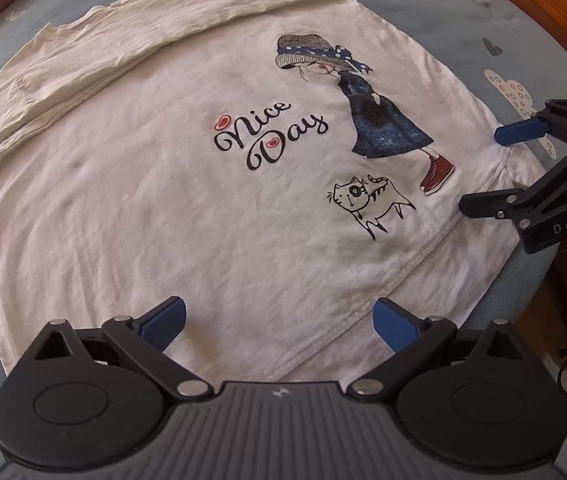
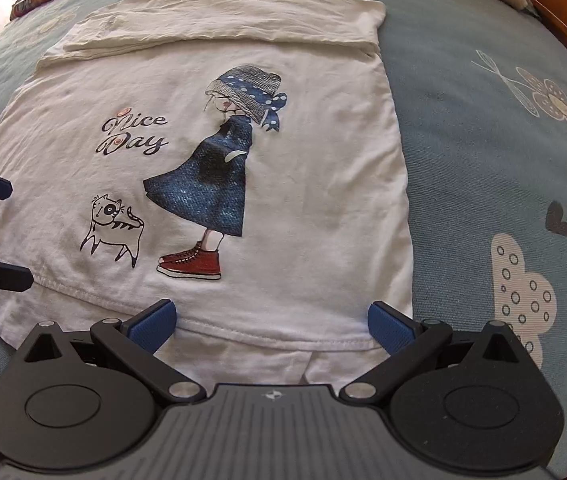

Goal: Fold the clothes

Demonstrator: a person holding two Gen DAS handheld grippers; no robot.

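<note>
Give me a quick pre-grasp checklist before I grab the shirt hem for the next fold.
1. Left gripper open over the hem: ok.
2. Right gripper open over the hem: ok.
3. White printed cotton long-sleeve shirt lies flat on the blue flowered bedspread: ok.
4. Sleeves folded in across the top: ok.
5. Fingers touching the fabric: cannot tell.
6. Second white layer peeks out below the hem: not ok.
</note>
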